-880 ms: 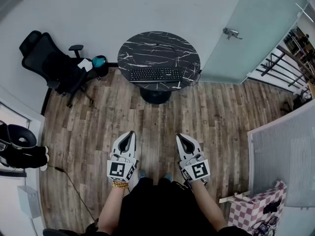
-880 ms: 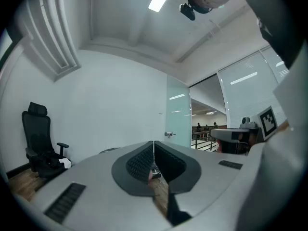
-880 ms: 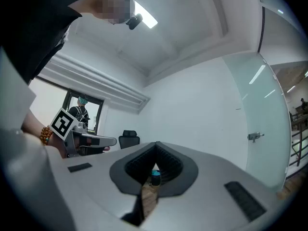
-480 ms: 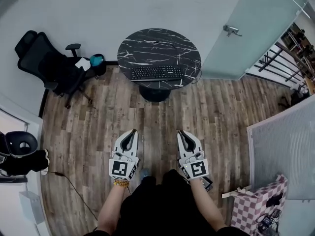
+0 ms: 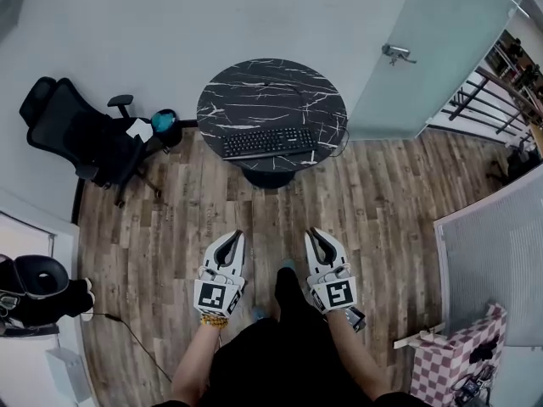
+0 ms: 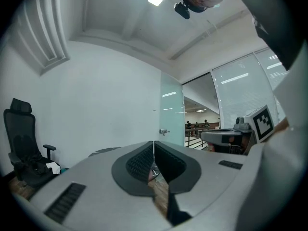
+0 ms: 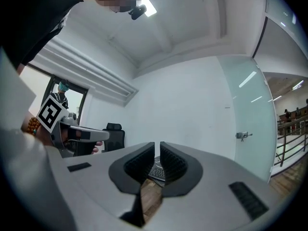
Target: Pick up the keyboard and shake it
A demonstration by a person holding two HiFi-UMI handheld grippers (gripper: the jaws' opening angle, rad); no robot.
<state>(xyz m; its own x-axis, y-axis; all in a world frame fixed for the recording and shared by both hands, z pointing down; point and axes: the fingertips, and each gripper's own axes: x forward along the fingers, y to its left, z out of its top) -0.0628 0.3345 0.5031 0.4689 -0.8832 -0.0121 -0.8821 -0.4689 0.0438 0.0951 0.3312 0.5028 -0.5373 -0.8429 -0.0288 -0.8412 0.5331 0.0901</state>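
here, left gripper (image 5: 235,236) and right gripper (image 5: 312,234) have fingers (image 6: 138,163) closed together, empty, well apart from the keyboard (image 5: 268,142).

Both tongs, left (image 5: 234,236) and right (image 5: 312,234), closed, level.

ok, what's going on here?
A person stands facing a round table with a gripper in each hand. The left gripper and right gripper are both shut and empty, held level and pointing toward the table. The keyboard lies near the table's front edge, untouched and well ahead of the grippers. The pickup has not started yet.
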